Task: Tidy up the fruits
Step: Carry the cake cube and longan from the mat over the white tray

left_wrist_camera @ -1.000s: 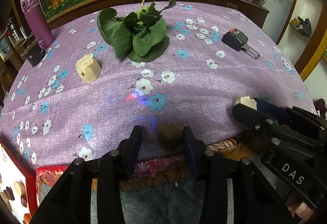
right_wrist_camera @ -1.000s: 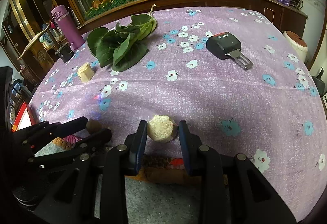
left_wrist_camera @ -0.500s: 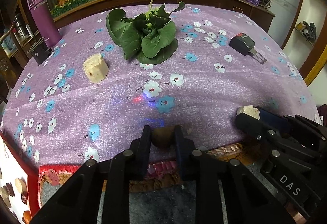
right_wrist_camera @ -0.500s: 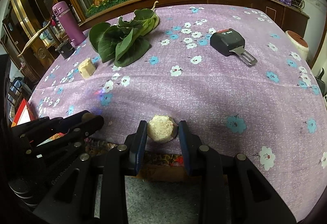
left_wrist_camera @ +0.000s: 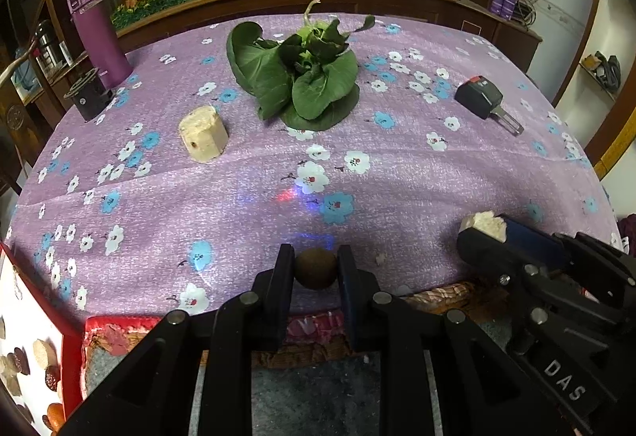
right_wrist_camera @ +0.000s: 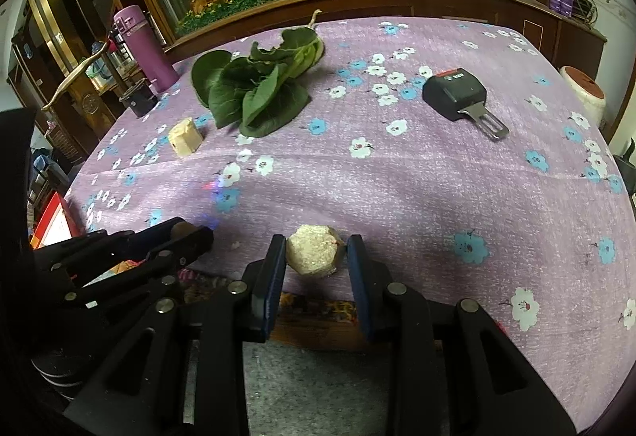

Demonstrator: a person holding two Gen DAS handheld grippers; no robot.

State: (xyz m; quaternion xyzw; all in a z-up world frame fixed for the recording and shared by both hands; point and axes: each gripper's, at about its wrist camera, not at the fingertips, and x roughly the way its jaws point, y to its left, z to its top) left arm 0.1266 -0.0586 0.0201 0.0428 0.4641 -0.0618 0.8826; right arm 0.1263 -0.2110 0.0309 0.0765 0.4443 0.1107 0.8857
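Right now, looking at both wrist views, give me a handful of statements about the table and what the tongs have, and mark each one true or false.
1. The left tongs are shut on a small brown fruit. True.
2. The leafy green vegetable lies in a bowl. False: it lies straight on the floral tablecloth.
3. The right tongs have a pale peeled fruit piece between them. True.
4. The purple bottle lies on its side. False: it stands upright.
5. The seat belt buckle touches the greens. False: they lie apart.

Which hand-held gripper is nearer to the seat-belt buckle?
Right. The right hand-held gripper, shut on a pale chunk, sits on the buckle's side of the table; the left hand-held gripper sits further over, beyond the right one.
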